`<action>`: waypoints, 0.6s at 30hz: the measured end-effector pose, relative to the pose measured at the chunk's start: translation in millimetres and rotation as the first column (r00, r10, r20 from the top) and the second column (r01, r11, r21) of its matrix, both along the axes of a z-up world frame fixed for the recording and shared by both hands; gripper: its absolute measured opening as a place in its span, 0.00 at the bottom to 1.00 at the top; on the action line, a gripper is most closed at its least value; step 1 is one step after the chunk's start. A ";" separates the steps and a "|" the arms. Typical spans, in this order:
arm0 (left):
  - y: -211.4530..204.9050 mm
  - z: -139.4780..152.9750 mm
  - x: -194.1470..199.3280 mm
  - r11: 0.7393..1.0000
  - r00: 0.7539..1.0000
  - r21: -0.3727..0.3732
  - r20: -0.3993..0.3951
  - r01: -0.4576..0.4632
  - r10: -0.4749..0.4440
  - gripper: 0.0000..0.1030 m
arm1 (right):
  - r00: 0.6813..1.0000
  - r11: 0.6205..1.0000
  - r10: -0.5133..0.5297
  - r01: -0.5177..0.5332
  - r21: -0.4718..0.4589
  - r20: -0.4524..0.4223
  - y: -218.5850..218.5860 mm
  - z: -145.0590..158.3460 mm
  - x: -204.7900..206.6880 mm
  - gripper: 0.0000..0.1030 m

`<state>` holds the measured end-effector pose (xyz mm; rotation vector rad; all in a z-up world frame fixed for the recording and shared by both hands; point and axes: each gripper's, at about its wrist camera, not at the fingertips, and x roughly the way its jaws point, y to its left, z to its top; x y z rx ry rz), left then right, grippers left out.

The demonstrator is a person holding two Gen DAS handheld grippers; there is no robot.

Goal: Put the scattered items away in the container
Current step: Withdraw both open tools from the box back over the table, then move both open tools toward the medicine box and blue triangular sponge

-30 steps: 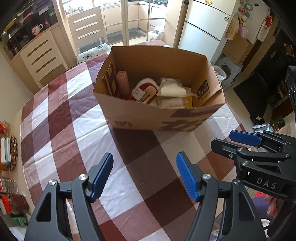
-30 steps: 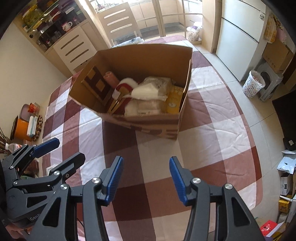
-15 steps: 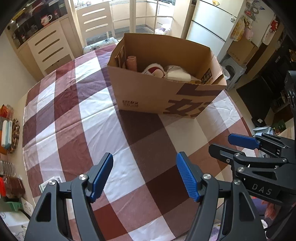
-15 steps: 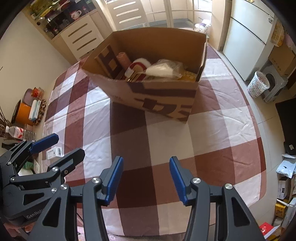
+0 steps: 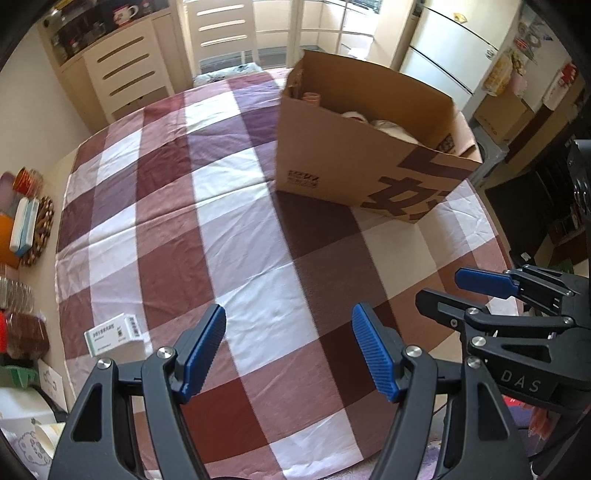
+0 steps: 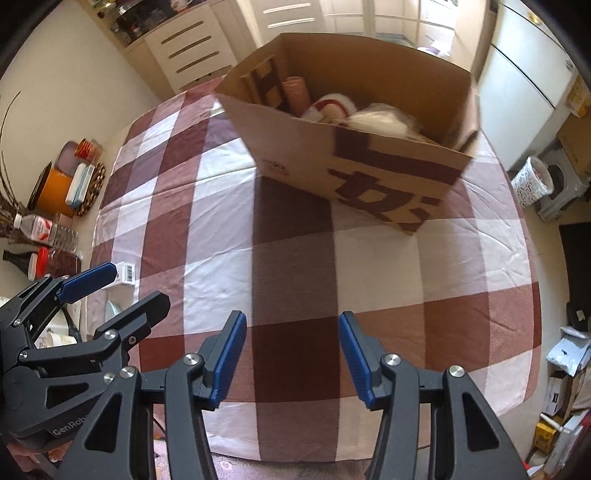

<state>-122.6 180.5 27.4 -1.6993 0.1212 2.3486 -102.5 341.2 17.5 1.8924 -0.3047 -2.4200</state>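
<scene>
A brown cardboard box (image 5: 351, 170) stands at the far right of the checked tablecloth (image 5: 229, 236); it also shows in the right wrist view (image 6: 369, 173). It holds a pink roll (image 6: 295, 92), a red and white soft item (image 6: 332, 105) and white packets. A small white carton (image 5: 114, 334) lies at the table's near left edge, and shows in the right wrist view (image 6: 125, 273). My left gripper (image 5: 288, 354) is open and empty over the near table, to the right of the carton. My right gripper (image 6: 291, 354) is open and empty near the front edge.
A side shelf at the left holds jars, bottles and an orange pot (image 6: 55, 192). A white cabinet (image 5: 125, 74) and a chair (image 5: 221, 33) stand beyond the table. A fridge (image 5: 450, 48) and a stool with a bin (image 6: 532, 181) are at the right.
Both grippers have pulled back from the box towards the near table edge and lowered. The white carton has come into view at the left. Both grippers stay open.
</scene>
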 end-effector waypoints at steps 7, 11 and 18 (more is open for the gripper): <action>-33.8 0.9 6.6 0.997 0.997 0.002 0.000 -0.071 0.071 0.70 | 0.998 0.998 0.063 -0.063 0.004 -0.001 -31.2 1.5 -7.8 0.52; -52.3 1.9 10.4 0.994 0.994 0.003 -0.002 -0.106 0.106 0.70 | 0.996 0.996 0.094 -0.094 0.005 -0.003 -48.4 2.8 -11.2 0.52; -92.5 0.4 20.9 0.983 0.983 -0.001 0.001 -0.182 0.182 0.70 | 0.989 0.989 0.151 -0.151 0.006 -0.003 -82.4 2.9 -15.4 0.52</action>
